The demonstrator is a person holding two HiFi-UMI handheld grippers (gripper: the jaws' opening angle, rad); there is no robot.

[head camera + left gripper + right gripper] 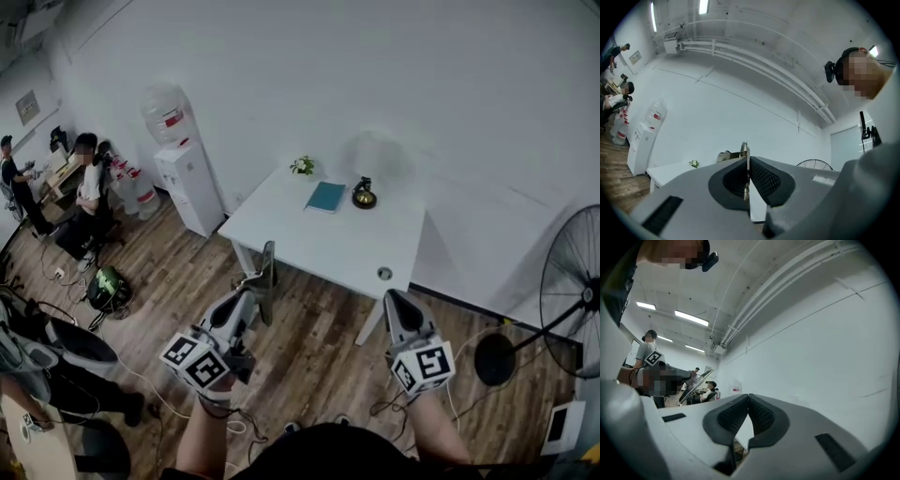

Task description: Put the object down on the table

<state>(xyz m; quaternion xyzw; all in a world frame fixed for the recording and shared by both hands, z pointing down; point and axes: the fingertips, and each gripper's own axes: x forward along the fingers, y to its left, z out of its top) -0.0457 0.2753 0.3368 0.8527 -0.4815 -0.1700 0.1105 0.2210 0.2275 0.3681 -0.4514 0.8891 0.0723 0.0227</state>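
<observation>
Status: early; nothing set down yet.

- L gripper: fingers clamped together on a flat piece, thin, grey, prob. metal. It is seen edge-on in the left gripper view and sticks up past the tips. In the head view the same piece stands roughly upright out of the gripper, over the wood floor.
- R gripper: fingers closed pad to pad in the right gripper view, nothing between them. Carried at about the same height as the L, idle.
- Desk: white, ahead of both grippers and apart from them. The piece is near the front-left corner but not over the top and not touching.
- On the desk, all toward the far edge: small plant, teal book, dark round thing on a gold base. There is a cable hole near the front edge. Front and middle are bare, so there's plenty of room for the piece.
- Around: water dispenser to the left of the desk, floor fan at right, seated people far left.

Done: piece is in hand, grip looks firm.
Left to do, as I judge it: close the gap to the desk, bring the L gripper over the bare front area, lower the piece flat, open the fingers, back off. R gripper prob. not needed.
</observation>
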